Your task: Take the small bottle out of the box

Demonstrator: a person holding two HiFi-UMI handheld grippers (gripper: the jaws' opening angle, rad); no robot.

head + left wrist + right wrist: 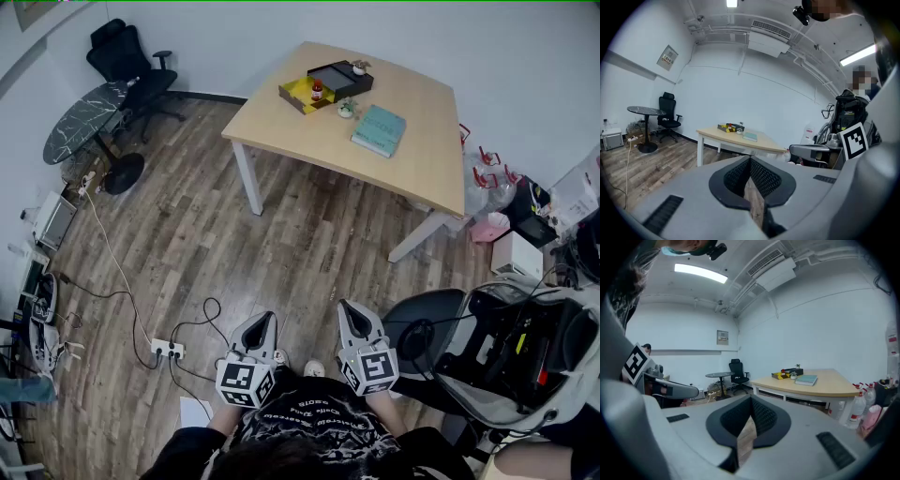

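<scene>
1. Standing well apart from the table [427, 131], the person holds both grippers low and close to the body, above the wood floor [281, 244].
2. Left gripper [266, 321]: the jaws are closed tip to tip. In the left gripper view the ribbed pads [762, 178] meet at the front with nothing between them. Only floor shows through the narrow slit below the tips.
3. Right gripper [349, 309]: the jaws are likewise closed and empty. In the right gripper view the pads [764, 416] meet at the tips and grip nothing.
4. The two grippers lie side by side without touching, and both point toward the table.
5. Box [292, 94]: it sits open on the far part of the table top. It is yellow inside, and a black lid [342, 77] adjoins its far side.
6. Bottle [318, 91]: it stands inside the box, small and reddish, well apart from both grippers. Whether it touches a box wall cannot be told.
7. Other items on the table:
   - A teal book [379, 129] lies near the box.
   - A small plant [359, 67] stands at the lid's far end.
   - A small pale item [346, 109] sits between box and book, too small to identify.
8. Room: a black chair [127, 56] and a dark round table [82, 117] stand at the left wall. A power strip [168, 351] with its cable lies on the floor near the left gripper.
</scene>
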